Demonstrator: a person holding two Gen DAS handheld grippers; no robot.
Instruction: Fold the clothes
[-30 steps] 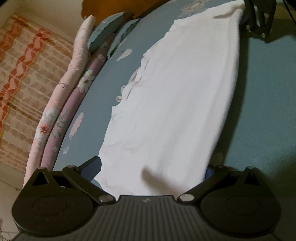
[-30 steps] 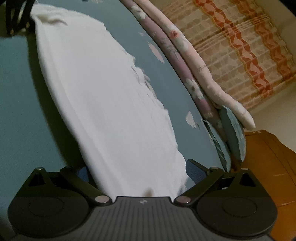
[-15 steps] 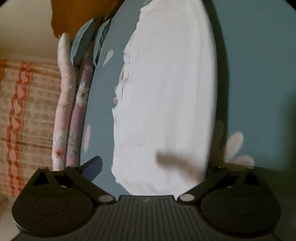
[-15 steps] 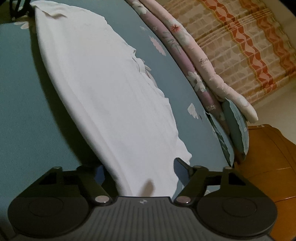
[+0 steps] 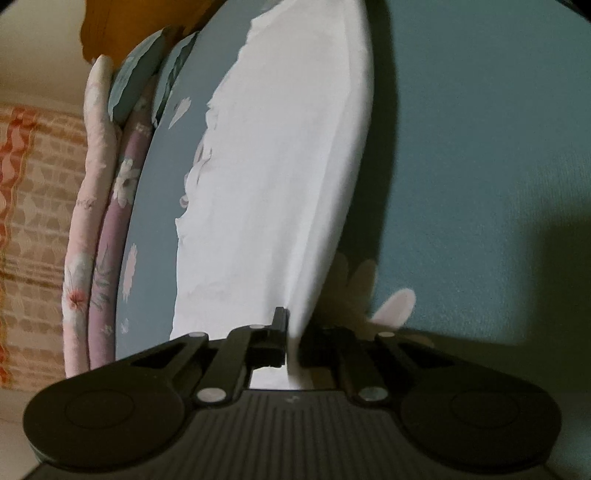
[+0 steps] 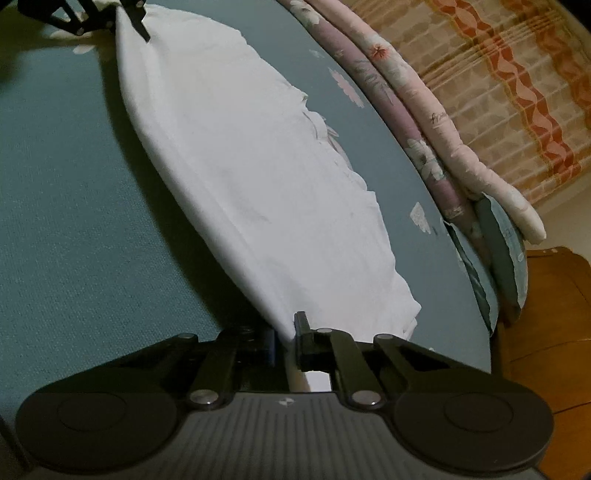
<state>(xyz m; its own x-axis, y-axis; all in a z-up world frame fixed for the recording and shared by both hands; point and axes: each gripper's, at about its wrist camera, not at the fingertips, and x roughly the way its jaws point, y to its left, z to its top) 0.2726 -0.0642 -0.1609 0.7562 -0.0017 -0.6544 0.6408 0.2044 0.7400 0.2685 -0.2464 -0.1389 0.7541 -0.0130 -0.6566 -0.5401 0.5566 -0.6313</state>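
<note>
**White garment held at both ends on the blue bed**

Left wrist view: the white garment lies on the blue bed sheet as a long band. Its long axis runs from the left gripper straight away to the top of the picture. The jaws of this gripper are clenched on the near end of the cloth, which rises a little from the sheet there. On the left side of the garment are rolled pink and purple quilts with flowers, then a curtain with orange pattern. Two blue pillows and a wooden headboard stand at the far end. Nothing lies on the garment. The cloth is plain white, smooth along the right edge and ragged along the left edge.

Right wrist view: the garment runs from the right gripper diagonally to the upper left, where the left gripper pinches its far end. The jaws of the right gripper are closing, and the near corner is pressed between them. The quilts, the curtain and the headboard are on the right side.
</note>
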